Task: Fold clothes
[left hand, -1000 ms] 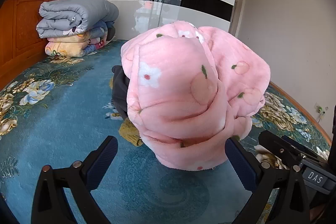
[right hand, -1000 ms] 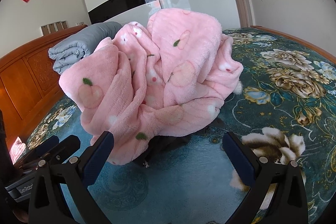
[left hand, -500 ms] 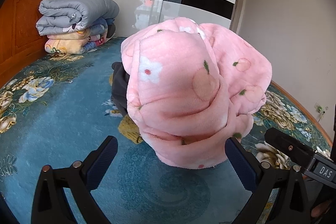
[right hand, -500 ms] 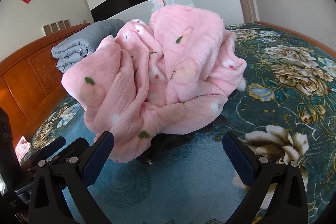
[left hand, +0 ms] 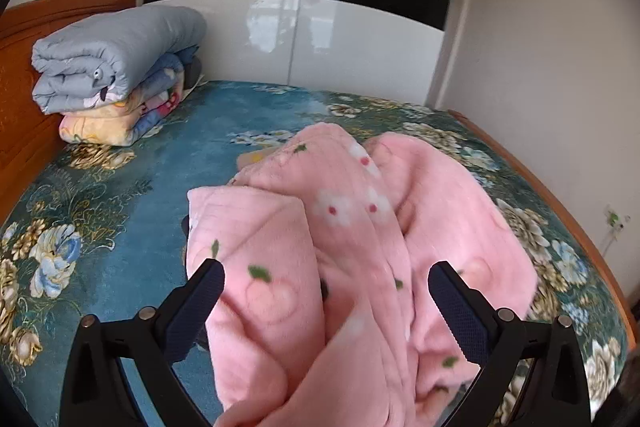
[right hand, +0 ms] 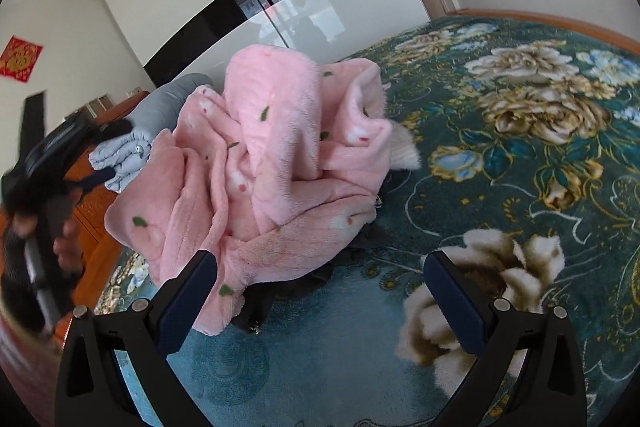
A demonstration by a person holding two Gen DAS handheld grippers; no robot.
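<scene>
Crumpled pink fleece garment with peach and flower print sits heaped mid-bed on the teal floral bedspread, well clear of every edge. Dark clothing shows under its near hem. Your left tool is spread wide, fingers either side of the fleece folds, which fill the gap; nothing pinched. Your right tool is also released, its left finger overlapping the garment's lower hem, its right finger over bare bedspread. Folded grey quilt on a stack of patterned blankets lies at the headboard corner, against the wooden headboard.
</scene>
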